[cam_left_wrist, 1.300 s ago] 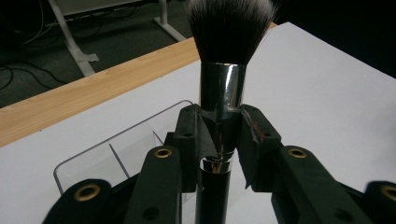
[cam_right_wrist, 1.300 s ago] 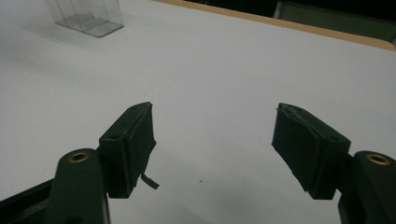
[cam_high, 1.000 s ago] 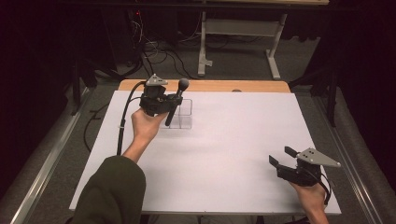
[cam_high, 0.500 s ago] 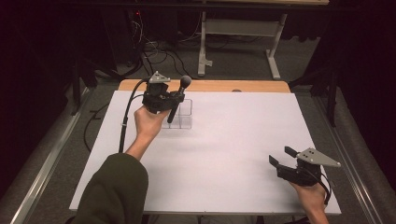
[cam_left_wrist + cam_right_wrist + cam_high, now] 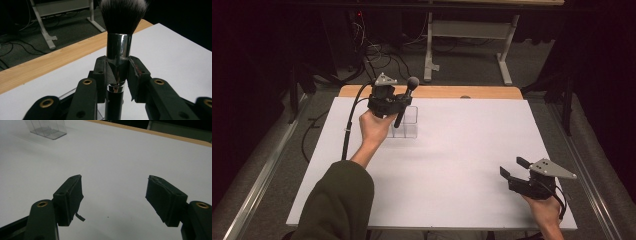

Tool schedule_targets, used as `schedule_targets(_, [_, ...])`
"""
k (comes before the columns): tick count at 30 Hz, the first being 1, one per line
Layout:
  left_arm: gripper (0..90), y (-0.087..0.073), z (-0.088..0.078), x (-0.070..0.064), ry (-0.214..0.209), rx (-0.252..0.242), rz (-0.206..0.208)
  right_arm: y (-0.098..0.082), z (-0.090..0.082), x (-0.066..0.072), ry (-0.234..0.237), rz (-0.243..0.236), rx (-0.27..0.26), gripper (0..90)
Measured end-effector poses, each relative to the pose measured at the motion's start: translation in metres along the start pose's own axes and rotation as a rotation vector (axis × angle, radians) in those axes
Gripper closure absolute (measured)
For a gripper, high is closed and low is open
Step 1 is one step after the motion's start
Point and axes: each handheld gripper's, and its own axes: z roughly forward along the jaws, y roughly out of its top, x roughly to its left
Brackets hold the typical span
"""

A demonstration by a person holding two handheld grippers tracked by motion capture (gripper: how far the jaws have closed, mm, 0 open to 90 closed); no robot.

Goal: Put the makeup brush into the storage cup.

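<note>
left gripper (image 5: 398,106) up at the far left of the table (image 5: 462,150), clamped on the brush (image 5: 406,100), jaws pinching the shiny metal collar from both sides. seen along the left gripper (image 5: 117,75): brush (image 5: 120,45) standing between the pads, dark bristles with pale tips at the top, black handle dropping away below. long axis running nearly upright, tilted a little, head up and leaning toward the far wooden edge (image 5: 432,92), handle end pointing down at the clear box (image 5: 408,124). handle tip right over the box, in it or just above, hard to tell. brush clear of the white sheet, carried in the air by the grip alone.

right gripper (image 5: 512,170) low at the near right corner, well apart from the brush, held just above the sheet. from the right gripper (image 5: 113,197) itself: jaws spread wide, bare white table (image 5: 125,157) between the pads, nothing gripped. clear box (image 5: 48,128) far off at the top left of that view, divided into compartments.
</note>
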Motion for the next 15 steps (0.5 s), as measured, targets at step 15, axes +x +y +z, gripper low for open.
schedule_targets(15, [70.5,0.007,0.012,0.000,0.019,-0.018,0.010,0.000,0.001,0.000,-0.002,0.000,0.004,31.2])
